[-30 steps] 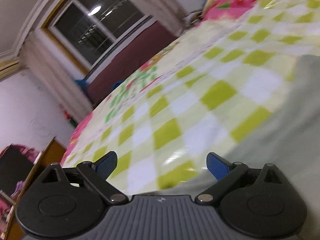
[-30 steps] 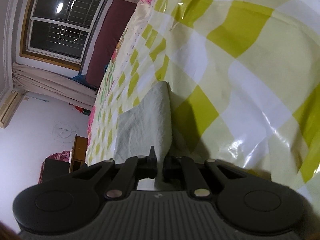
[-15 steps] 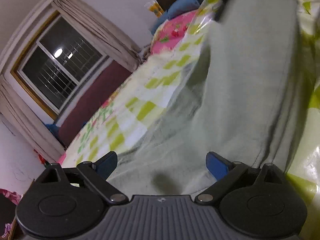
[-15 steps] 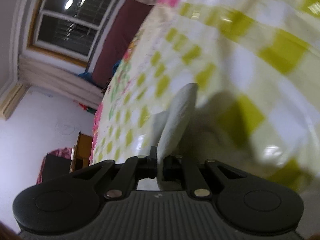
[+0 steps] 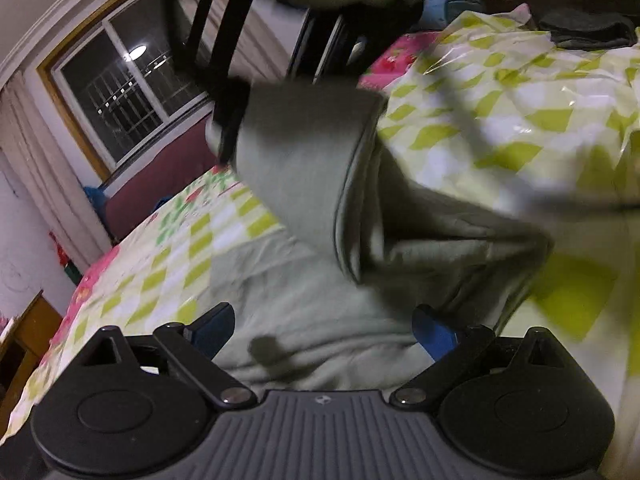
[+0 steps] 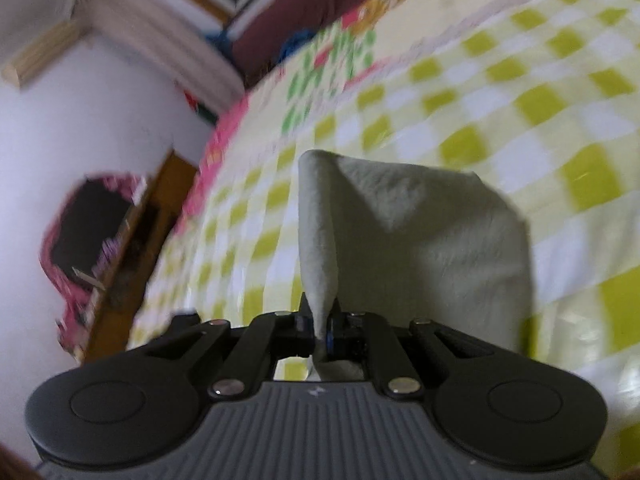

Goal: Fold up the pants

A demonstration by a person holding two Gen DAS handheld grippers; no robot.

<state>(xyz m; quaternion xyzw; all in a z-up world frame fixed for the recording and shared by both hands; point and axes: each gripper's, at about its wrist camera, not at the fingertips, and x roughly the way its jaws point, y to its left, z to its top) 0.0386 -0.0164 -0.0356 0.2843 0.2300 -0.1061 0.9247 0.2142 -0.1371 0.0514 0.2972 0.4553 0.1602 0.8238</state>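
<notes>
the pale grey-green pants (image 5: 304, 304) lie on the bed's checked yellow-green and white cover (image 5: 500, 120), one end lifted off it and folding back above the part that stays flat. the right gripper (image 6: 320, 330) is clamped tight on a pinched ridge of that fabric, which stands up in front of its fingers; from the left wrist view it shows as dark arms holding the raised end above the cover. the left gripper (image 5: 323, 330) hangs just above the flat part of the pants, its blue-padded jaws spread wide with nothing between them. beyond the cover's far edge are a maroon headboard (image 5: 160, 184) and a dark window (image 5: 132, 92).
</notes>
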